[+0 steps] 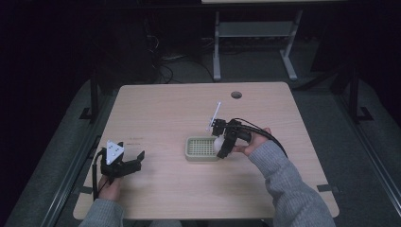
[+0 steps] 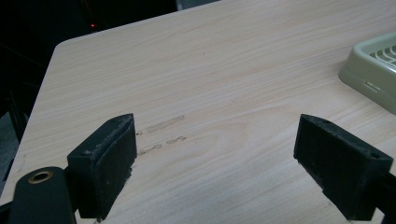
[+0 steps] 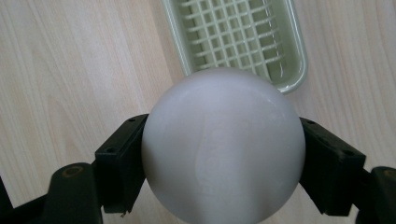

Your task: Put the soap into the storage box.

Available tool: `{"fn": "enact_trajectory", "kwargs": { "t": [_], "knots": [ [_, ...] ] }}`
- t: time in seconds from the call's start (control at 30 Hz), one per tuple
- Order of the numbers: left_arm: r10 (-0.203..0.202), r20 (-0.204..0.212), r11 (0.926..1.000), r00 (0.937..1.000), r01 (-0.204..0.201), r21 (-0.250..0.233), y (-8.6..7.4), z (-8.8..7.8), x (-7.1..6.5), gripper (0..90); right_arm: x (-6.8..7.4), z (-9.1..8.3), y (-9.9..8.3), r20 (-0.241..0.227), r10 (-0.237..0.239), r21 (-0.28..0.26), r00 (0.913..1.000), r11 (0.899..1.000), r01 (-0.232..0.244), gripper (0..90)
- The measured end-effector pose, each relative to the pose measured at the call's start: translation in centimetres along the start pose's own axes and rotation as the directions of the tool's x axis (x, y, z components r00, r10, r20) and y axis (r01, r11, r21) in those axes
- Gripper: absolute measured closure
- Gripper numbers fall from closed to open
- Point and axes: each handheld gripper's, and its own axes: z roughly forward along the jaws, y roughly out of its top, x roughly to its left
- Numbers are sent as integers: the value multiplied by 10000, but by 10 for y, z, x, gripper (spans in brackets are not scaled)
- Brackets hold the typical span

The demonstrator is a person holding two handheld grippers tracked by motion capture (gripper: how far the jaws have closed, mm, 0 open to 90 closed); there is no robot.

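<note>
Right gripper view: white ball [image 3: 223,144] clamped between both jaws of right gripper [image 3: 223,161], hanging just short of green basket [image 3: 299,56], beyond and below. Risk, as a judgement: smooth round ball, thin pad contact, so a squeeze off-centre or an early release could pop it loose onto table [image 3: 70,70], rolling away; a drop at the rim could bounce it out. Farther off, left gripper [image 1: 124,161] idle, jaws wide apart, nothing held, well clear of basket.
</note>
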Motion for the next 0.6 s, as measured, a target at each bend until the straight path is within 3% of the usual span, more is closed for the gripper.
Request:
{"fn": "enact_trajectory", "kwargs": {
  "t": [0.6],
  "knots": [
    [-71, -59, 10000, 10000, 71, -21, 0, -1, 2, 128, -3, -1, 21, -8, -249, 33, 9997, 9997, 249, 238]
  ]
}}
